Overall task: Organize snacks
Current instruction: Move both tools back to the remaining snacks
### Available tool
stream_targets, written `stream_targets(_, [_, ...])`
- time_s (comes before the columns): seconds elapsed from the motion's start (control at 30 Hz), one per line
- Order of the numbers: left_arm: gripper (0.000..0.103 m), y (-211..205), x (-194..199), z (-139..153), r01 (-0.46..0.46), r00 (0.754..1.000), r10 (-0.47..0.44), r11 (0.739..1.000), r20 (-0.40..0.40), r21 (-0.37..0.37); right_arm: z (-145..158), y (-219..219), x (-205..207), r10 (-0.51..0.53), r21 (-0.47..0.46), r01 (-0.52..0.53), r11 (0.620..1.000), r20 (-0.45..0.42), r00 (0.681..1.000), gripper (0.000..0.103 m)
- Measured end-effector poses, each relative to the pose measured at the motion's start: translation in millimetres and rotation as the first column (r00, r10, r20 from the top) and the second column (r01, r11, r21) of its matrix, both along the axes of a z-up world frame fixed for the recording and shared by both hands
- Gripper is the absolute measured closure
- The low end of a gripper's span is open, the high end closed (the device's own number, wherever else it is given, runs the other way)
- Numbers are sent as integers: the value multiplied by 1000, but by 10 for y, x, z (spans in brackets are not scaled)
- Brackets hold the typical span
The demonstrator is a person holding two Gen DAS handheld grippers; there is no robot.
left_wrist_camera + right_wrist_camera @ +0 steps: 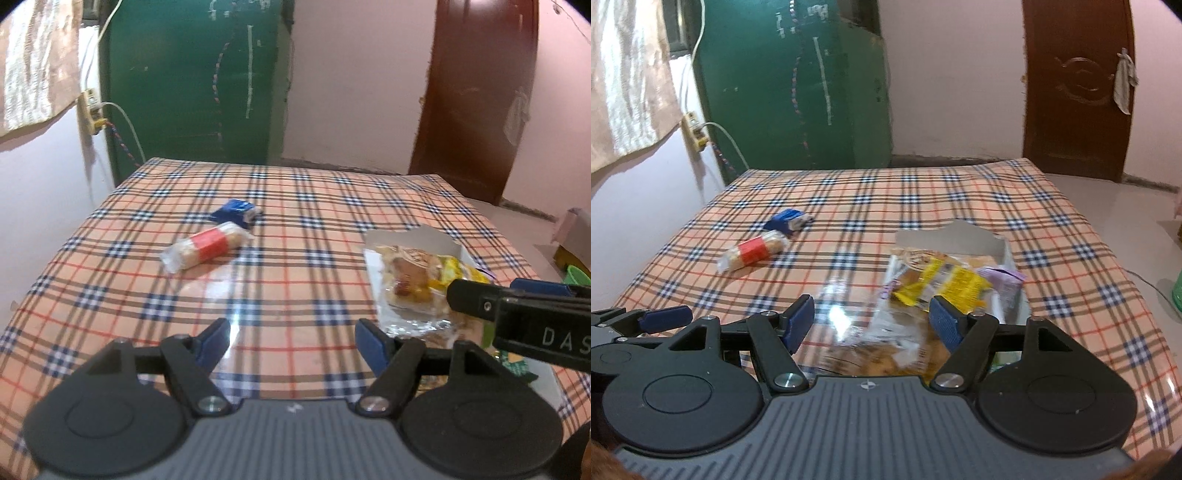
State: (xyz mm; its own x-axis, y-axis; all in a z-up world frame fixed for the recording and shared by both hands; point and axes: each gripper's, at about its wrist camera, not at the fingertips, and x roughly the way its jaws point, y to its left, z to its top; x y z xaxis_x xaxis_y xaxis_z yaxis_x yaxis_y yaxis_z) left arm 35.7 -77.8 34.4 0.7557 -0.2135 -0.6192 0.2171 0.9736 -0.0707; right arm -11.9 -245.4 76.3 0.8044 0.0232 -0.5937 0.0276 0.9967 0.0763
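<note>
Plaid table [923,192]; snack box [960,236] beyond right gripper [871,325]

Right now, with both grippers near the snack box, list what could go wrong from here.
1. The white box is already heaped: the yellow packet and clear wrappers spill past its front, so adding more may push some onto the tablecloth.
2. The right gripper, jaws open, hangs over that loose pile and could snag a wrapper.
3. The red-banded roll touches the blue packet; the left gripper, jaws open, may drag both.
</note>
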Motion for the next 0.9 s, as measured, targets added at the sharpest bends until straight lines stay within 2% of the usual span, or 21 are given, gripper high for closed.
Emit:
stream_targets(0.17, [27,146,93,-21,-27,1000,27,1000,11,4,-33,164,154,39,1,-39,999,-2,999,14])
stream_targets(0.3, [24,266,235,-50,-48,998,46,998,41,40,-35,237,257,66,-4,-66,998,3,998,11])
stream_targets(0.5, [22,458,752,-168,-58,997,51,992,56,113,-46,272,424,79,8,-79,997,6,997,7])
stream_targets(0.67, [15,479,1269,-337,19,999,-28,978,41,210,-51,251,531,83,15,-84,996,6,996,1])
stream_targets(0.9, [14,409,1829,-573,119,992,-125,960,8,255,-103,203,811,81,57,-79,995,-23,996,0])
